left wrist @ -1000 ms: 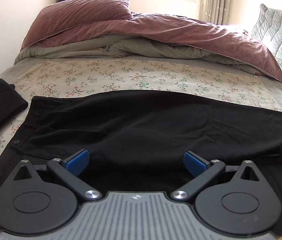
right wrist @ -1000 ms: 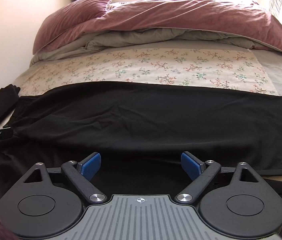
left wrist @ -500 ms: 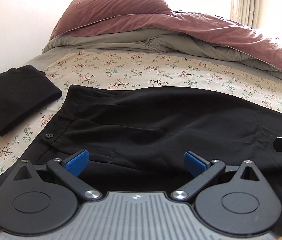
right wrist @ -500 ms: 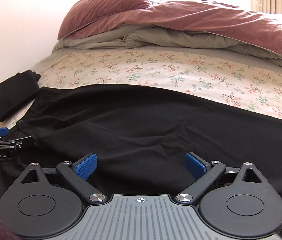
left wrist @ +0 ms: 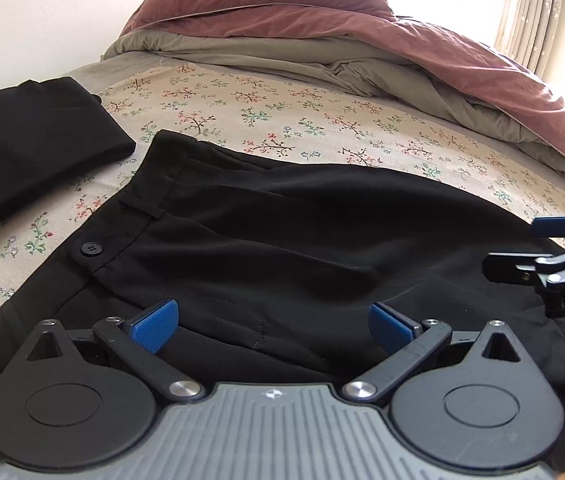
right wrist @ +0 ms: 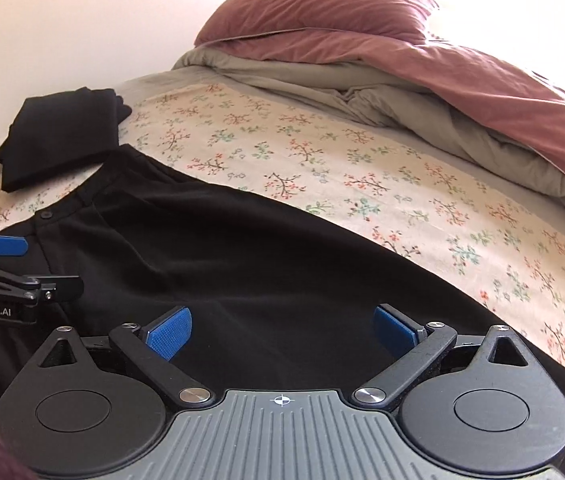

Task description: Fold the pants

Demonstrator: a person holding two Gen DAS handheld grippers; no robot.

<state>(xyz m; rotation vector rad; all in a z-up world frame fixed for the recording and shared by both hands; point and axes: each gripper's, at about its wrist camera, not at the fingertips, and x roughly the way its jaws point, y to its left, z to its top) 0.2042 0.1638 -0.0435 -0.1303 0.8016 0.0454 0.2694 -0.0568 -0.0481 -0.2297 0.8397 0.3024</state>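
Lying flat along the bed's (left wrist: 322, 120) near edge, the black pants (left wrist: 302, 240) stretch lengthwise beneath both tongs, waistband toward the left edge. The left tongs (left wrist: 274, 326) and right tongs (right wrist: 284, 330) hover spread wide, pinching nothing. A folded black garment (left wrist: 30, 140) sits near the left edge.

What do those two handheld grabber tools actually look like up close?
They look like a matching pair. The left gripper has two black metal fingers tipped with textured blue pads, hinged by silver screws to round black discs, on a ribbed grey body with a small white cross mark. The right gripper has the same build. Seen side-on, the left one carries white lettering reading "enRobot.AI". No cables or sleeves are clearly visible.
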